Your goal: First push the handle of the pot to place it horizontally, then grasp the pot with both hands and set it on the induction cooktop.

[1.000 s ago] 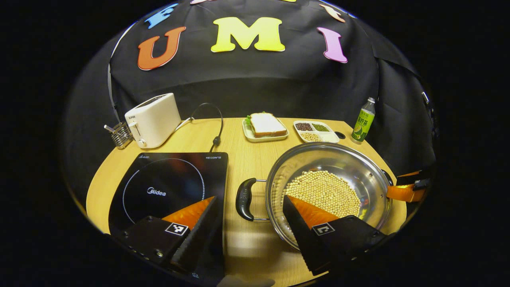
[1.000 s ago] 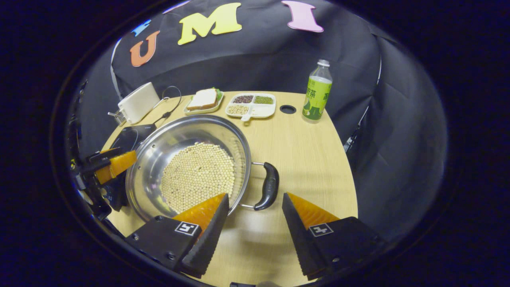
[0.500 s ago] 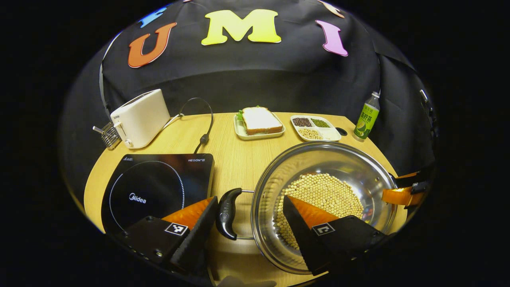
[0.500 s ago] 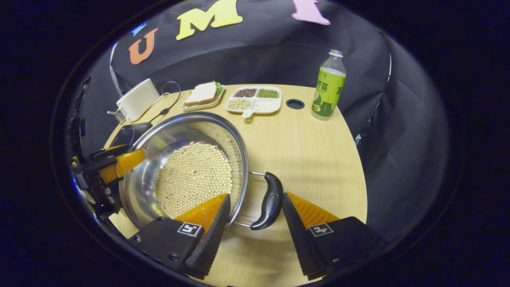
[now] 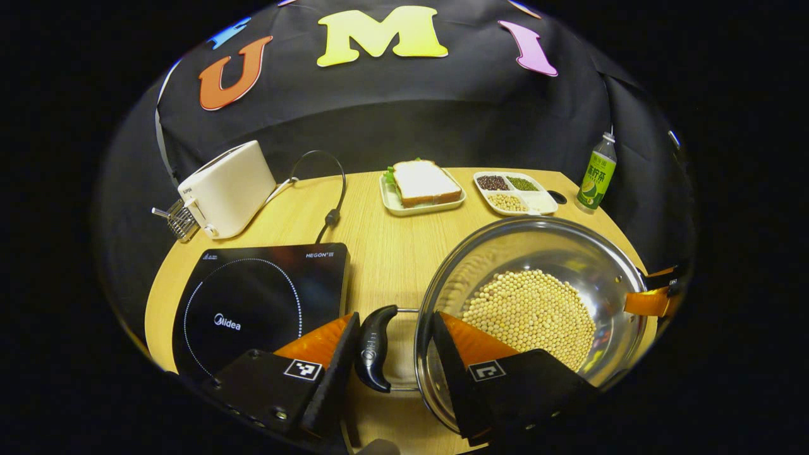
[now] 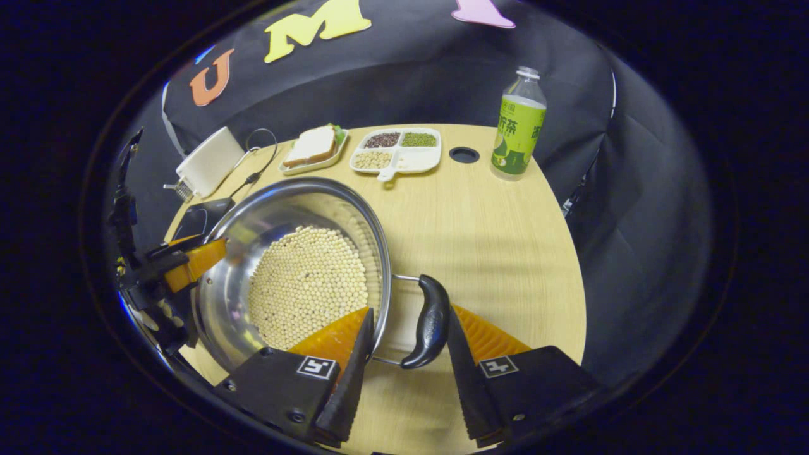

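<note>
We find the pot (image 5: 531,297), steel and holding a bed of pale beans (image 5: 529,311), standing on the table (image 5: 385,246) just to the right of the induction cooktop (image 5: 259,303), near it but not on it.

In the left gripper view, the pot's left handle (image 5: 375,347) lies between the jaws of the left gripper (image 5: 395,354). Its long axis runs along the jaws, toward and away from the camera. The outer finger is at or against the handle's outer face; the inner finger reaches over the rim into the pot. The jaws are partly open, and a gap shows on the pot side. We judge them not yet clamped.

In the right gripper view, the right handle (image 6: 430,319) lies likewise between the jaws of the right gripper (image 6: 407,341), long axis along the fingers. The outer finger is close against the handle; the inner one is at the rim. These jaws too stand partly open, with no firm two-sided press evident.

Each gripper is at its own handle, so neither has to reach farther. The cooktop lies to the left of the pot, on the left gripper's side. In our judgement both jaws must close on the handles first. The pot then goes leftward, kept level so the beans do not spill.
</note>
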{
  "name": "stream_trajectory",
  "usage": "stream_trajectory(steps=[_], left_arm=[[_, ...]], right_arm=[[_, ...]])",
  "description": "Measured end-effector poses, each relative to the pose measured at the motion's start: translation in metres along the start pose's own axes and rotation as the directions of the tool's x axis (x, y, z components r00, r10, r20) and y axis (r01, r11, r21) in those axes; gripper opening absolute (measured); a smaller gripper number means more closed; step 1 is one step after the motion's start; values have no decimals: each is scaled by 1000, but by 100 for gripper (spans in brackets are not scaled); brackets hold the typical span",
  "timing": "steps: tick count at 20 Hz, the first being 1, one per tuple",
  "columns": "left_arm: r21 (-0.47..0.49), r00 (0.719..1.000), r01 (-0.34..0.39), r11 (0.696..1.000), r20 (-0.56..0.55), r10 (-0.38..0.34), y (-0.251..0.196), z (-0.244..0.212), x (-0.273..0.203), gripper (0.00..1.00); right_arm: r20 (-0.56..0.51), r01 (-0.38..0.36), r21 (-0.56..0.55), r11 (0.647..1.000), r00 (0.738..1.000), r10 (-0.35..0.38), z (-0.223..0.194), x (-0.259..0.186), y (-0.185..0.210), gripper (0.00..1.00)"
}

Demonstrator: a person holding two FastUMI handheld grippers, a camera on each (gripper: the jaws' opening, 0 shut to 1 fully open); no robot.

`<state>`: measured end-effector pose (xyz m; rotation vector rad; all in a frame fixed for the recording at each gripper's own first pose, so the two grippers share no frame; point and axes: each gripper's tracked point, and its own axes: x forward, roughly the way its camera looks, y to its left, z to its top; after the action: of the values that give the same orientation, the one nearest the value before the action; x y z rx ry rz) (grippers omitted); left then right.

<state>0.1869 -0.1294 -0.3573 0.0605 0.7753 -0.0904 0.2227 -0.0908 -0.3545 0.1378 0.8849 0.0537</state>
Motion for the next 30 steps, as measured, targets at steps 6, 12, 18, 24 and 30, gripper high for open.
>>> stream_trajectory(steps=[6,12,18,24,30], left_arm=[[1,1000,6,1000,-16,-6,-1,-2,-4,65],[-7,1000,20,1000,-4,-20,-2,1,-19,61],[-6,999,19,1000,32,-19,16,9,-42,61],[-8,998,-1,1000,68,1,53,13,-71,61],[-19,996,-30,999,86,32,96,7,-97,72]], right_arm=[[-12,21,-1,1000,1000,-21,-1,-3,0,60],[4,29,10,1000,1000,-30,-5,-20,1,55],[39,27,-4,1000,999,-27,-1,-44,22,55],[71,8,-19,1000,997,-7,0,-67,62,55],[84,-17,-41,999,996,20,-4,-81,113,55]])
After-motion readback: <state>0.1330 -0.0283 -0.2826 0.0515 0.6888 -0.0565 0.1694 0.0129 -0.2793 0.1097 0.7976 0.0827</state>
